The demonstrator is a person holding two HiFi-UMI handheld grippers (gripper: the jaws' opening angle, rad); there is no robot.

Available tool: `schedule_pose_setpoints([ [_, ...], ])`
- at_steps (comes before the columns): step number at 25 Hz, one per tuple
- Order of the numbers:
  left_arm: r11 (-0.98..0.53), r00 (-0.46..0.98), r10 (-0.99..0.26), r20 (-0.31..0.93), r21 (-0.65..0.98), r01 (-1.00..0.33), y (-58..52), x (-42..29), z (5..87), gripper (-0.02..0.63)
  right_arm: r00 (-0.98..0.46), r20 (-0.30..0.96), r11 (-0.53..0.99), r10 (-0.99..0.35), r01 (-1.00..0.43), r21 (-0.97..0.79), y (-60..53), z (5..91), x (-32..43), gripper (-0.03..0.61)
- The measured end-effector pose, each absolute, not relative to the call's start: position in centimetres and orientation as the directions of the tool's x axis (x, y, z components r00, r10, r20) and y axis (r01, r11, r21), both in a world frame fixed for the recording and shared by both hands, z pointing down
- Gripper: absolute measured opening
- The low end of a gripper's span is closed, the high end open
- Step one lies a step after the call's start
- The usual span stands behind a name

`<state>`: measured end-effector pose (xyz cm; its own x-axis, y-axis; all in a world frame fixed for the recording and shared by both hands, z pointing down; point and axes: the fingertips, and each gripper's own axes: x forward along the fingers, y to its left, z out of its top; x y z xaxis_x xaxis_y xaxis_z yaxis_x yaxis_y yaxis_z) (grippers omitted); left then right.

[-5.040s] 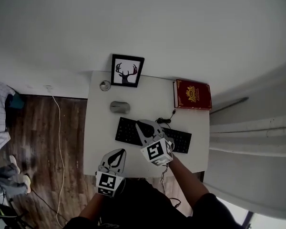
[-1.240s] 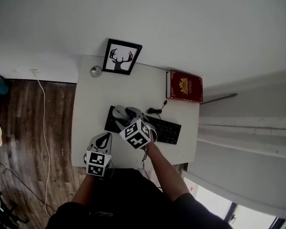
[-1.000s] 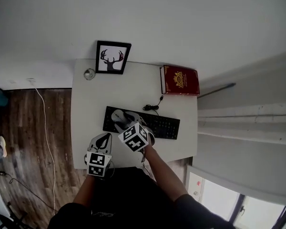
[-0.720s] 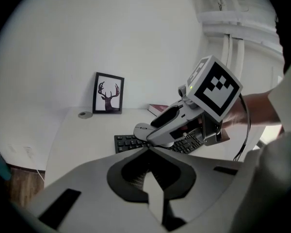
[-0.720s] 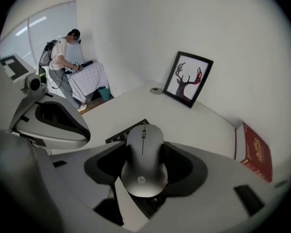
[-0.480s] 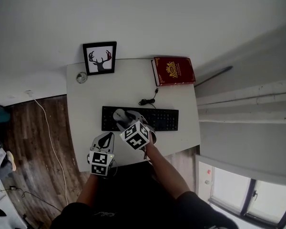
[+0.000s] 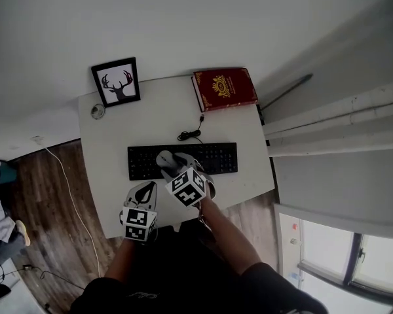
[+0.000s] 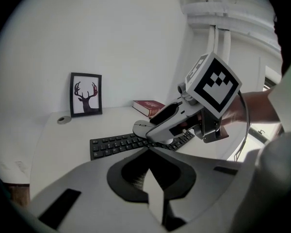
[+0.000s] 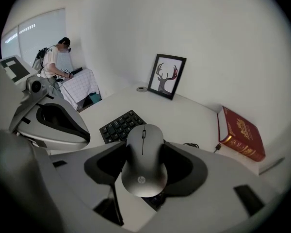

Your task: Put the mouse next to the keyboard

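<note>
A grey mouse point(image 9: 144, 159) sits between the pads of my right gripper point(image 9: 145, 149), which is shut on it. In the head view the mouse point(image 7: 164, 159) hangs over the left-middle part of the black keyboard point(image 7: 216, 157), with my right gripper point(image 7: 170, 166) coming from the near side. From the left gripper view the mouse point(image 8: 141, 126) is above the keyboard point(image 8: 111, 144). My left gripper point(image 7: 143, 193) is shut and holds nothing, at the table's near edge, left of the right one.
A red book point(image 7: 224, 87) lies at the back right of the white table point(image 7: 249, 136). A framed deer picture point(image 7: 116, 82) and a small round object point(image 7: 97, 112) stand at the back left. The keyboard's cable point(image 7: 190, 135) curls behind it. A person point(image 9: 58, 62) stands far off.
The mouse, five seconds ago on the table behind the keyboard, is now in my right gripper. Over the last second it drifted rightward along the keyboard, and the head view swung round.
</note>
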<state>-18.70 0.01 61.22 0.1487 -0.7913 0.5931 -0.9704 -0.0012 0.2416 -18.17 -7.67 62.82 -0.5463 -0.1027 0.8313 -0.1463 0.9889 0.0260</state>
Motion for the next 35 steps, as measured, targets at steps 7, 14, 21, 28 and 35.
schedule_pose_setpoints([
  [7,0.004,0.131,-0.791,0.597,0.22,-0.976,-1.9,-16.3,61.1,0.002,-0.555,0.826,0.989,-0.099,-0.149,0.018,-9.3,62.8,-15.4,0.258],
  [14,-0.059,0.195,-0.774,0.602,0.237,-0.97,-4.8,-11.8,60.8,0.002,-0.549,0.828,0.979,-0.113,-0.204,-0.001,-11.4,63.3,-11.4,0.258],
  [21,-0.14,0.253,-0.743,0.62,0.225,-0.964,-6.8,-8.5,61.0,0.002,-0.541,0.827,0.955,-0.15,-0.297,-0.022,-13.7,63.6,-7.1,0.258],
  [28,-0.217,0.315,-0.71,0.63,0.23,-0.949,-8.9,-4.7,61.7,0.002,-0.521,0.833,0.926,-0.187,-0.376,-0.028,-15.8,63.9,-2.7,0.258],
  [35,-0.291,0.373,-0.676,0.636,0.235,-0.928,-11.2,-1.3,62.0,0.002,-0.502,0.833,0.889,-0.234,-0.456,-0.025,-18.3,64.0,1.6,0.258],
])
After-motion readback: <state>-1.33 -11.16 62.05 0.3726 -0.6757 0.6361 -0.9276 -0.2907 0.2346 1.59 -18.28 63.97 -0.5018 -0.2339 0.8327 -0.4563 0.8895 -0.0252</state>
